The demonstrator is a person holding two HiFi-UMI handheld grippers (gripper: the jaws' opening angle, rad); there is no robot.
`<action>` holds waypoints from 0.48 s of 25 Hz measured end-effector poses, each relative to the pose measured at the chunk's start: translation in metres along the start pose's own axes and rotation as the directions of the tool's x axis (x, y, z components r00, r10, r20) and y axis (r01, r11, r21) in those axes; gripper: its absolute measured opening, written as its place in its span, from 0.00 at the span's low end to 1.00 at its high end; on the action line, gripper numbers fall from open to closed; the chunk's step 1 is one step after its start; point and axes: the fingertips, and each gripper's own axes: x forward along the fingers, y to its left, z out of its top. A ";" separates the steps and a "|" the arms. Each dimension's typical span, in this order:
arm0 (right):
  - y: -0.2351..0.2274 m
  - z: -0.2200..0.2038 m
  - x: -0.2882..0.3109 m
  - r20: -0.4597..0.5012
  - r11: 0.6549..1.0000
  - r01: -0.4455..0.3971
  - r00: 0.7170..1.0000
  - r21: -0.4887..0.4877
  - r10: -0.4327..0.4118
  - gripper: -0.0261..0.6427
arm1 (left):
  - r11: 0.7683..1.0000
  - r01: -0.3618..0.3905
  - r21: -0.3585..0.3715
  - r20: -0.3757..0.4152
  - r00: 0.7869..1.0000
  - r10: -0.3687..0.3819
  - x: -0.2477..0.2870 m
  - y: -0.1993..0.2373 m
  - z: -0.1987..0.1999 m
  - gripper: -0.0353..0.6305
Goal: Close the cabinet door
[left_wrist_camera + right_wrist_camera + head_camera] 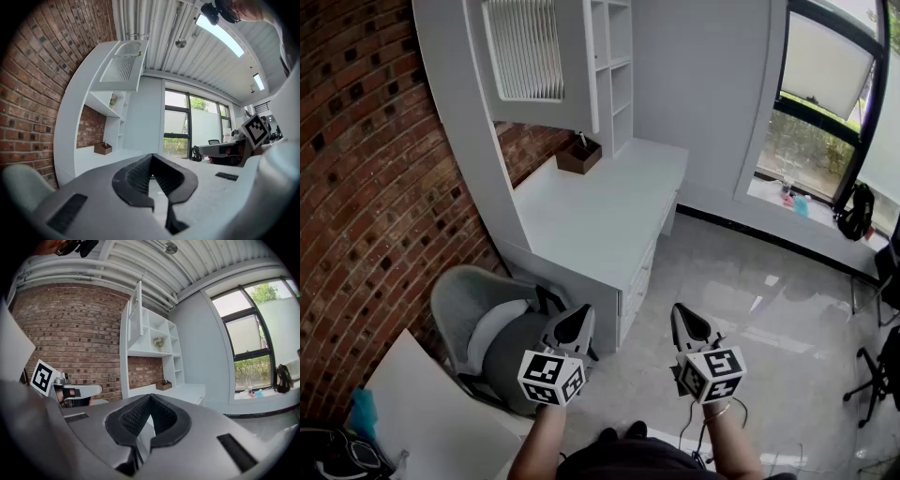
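Observation:
The white cabinet door (525,52) with a ribbed glass panel hangs open above the desk, swung out from the upper cabinet beside the open shelves (619,66). It also shows high up in the left gripper view as the door (122,68), and nearly edge-on in the right gripper view as the door (138,315). My left gripper (572,323) and right gripper (686,319) are held low and side by side, far short of the door. Both point toward the desk. The left gripper (151,159) and right gripper (150,399) are shut with nothing between their jaws.
A white desk (600,202) with a small brown box (579,156) stands under the cabinet. A grey chair (478,323) sits just left of my left gripper, beside the brick wall (366,187). A white table (422,412) lies at lower left, and a black bag (858,211) by the window.

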 end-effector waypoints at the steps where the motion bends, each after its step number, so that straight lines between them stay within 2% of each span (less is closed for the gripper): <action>1: 0.001 -0.002 -0.001 0.000 1.000 -0.002 1.000 0.003 0.002 0.04 | 1.000 0.000 0.000 0.000 1.000 0.000 0.001 -0.001 -0.001 0.07; 6: 0.003 -0.005 -0.001 0.003 1.000 -0.021 1.000 -0.001 0.021 0.04 | 1.000 -0.003 -0.012 0.002 1.000 0.003 0.004 -0.004 -0.002 0.07; 12: 0.003 -0.016 -0.010 -0.017 0.997 -0.052 0.998 0.051 0.053 0.04 | 0.999 0.009 -0.041 -0.014 1.000 -0.009 0.004 -0.018 -0.012 0.07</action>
